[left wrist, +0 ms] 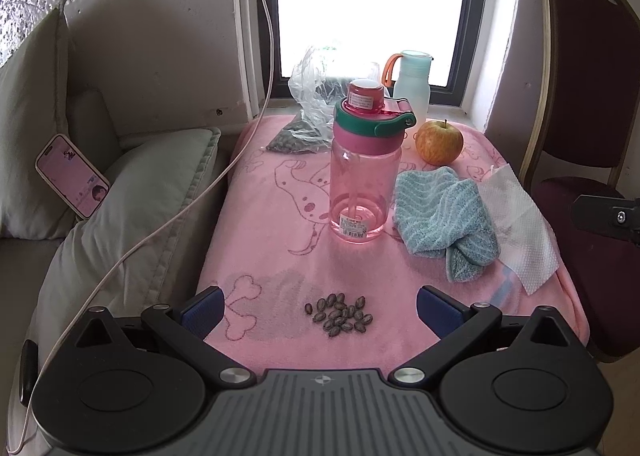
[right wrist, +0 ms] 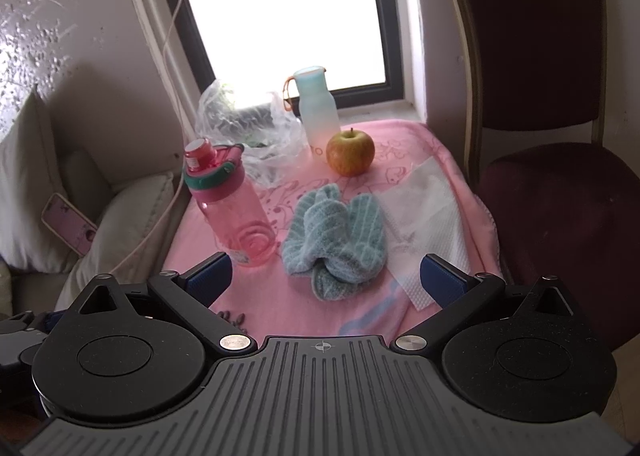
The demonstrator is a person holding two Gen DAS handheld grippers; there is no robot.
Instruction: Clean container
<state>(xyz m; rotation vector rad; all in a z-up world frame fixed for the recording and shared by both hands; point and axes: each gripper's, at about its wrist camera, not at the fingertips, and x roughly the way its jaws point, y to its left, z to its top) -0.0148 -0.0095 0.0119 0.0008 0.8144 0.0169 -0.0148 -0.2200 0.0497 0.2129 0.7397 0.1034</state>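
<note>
**Before the first grasp**

Both grippers hang wide open and empty — the left gripper (left wrist: 318, 310) above a small heap of dark seeds (left wrist: 339, 315), the right gripper (right wrist: 325, 277) facing a crumpled blue-green ribbed cloth (right wrist: 335, 241). The clear pink plastic bottle with green collar (left wrist: 362, 168) stands upright at twelve o'clock from the seeds, cloth at its three o'clock. Judged next — take cloth, steady bottle.

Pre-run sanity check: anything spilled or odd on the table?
Yes. A small pile of loose seeds lies on the pink cloth, near a darker damp-looking patch, away from the plastic bag of seeds. The pink bottle stands upright, lid closed.
</note>
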